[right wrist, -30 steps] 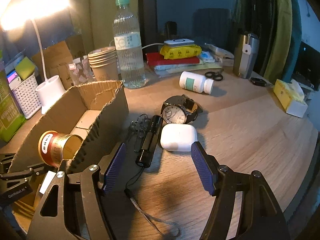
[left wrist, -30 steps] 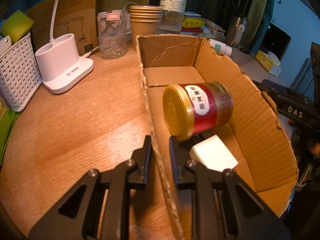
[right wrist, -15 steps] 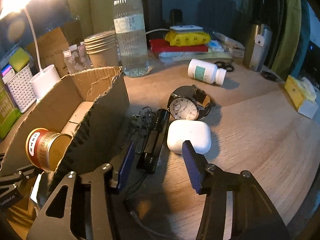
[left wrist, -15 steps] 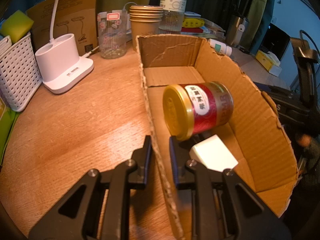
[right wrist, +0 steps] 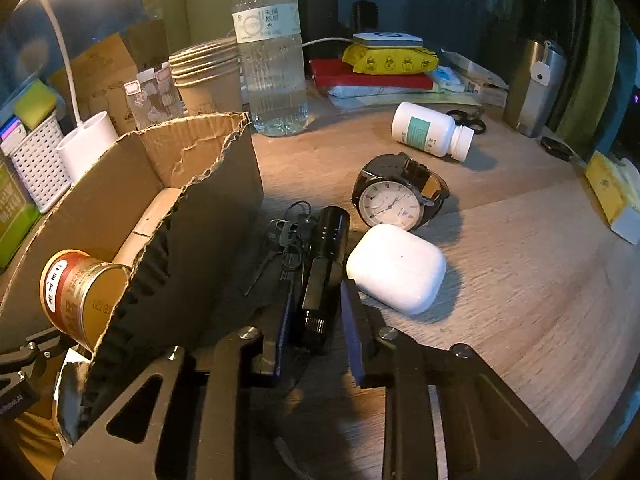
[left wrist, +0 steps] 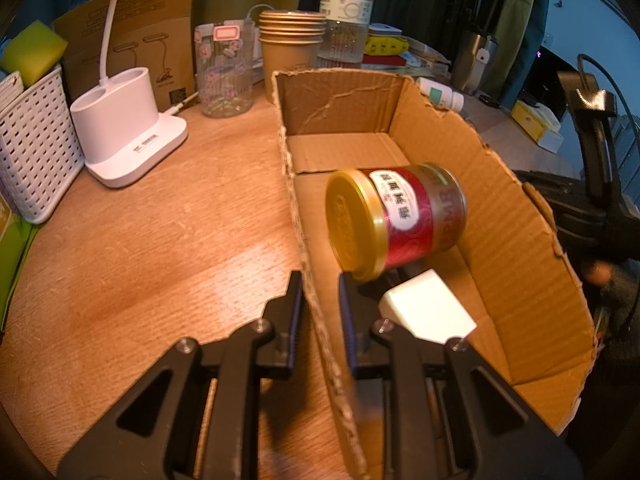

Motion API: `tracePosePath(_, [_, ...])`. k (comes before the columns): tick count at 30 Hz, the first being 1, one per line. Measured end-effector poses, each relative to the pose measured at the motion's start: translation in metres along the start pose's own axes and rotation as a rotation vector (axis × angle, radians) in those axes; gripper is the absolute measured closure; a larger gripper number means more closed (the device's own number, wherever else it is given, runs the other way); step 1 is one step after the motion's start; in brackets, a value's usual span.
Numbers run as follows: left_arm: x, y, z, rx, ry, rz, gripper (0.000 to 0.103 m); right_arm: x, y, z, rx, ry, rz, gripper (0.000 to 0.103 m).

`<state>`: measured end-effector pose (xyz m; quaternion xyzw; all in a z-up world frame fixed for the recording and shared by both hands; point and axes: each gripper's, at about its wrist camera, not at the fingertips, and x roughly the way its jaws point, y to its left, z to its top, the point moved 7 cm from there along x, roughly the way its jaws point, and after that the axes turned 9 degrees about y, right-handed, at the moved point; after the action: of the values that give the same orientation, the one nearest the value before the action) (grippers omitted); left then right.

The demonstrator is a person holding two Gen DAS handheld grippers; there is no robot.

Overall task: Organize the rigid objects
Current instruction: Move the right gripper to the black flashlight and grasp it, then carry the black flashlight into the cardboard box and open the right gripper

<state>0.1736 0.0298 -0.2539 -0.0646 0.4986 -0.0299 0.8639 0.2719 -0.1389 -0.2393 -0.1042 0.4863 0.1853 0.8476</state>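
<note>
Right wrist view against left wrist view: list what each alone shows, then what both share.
Only the right wrist view shows the right gripper, its jaws just closing around the black flashlight, plus the earbud case, wristwatch and keys. Only the left wrist view shows the left gripper shut on the box's side wall, and the white block fully. Both show the cardboard box, the red-and-gold can lying inside, the water bottle, paper cups and white pill bottle.
</note>
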Motion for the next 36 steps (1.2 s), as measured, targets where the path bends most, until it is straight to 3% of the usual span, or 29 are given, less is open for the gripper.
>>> tracePosePath(14, [0.000,0.000,0.000,0.000,0.000,0.000,0.084,-0.032,-0.007,0.003,0.040,-0.082,0.035,0.082])
tracePosePath(28, [0.000,0.000,0.000,0.000,0.000,0.001,0.084,-0.102,0.007,0.010,0.015,-0.231,0.033,0.082])
tracePosePath(36, [0.000,0.000,0.000,0.000,0.000,0.001,0.084,-0.155,0.033,0.012,-0.035,-0.341,0.051,0.082])
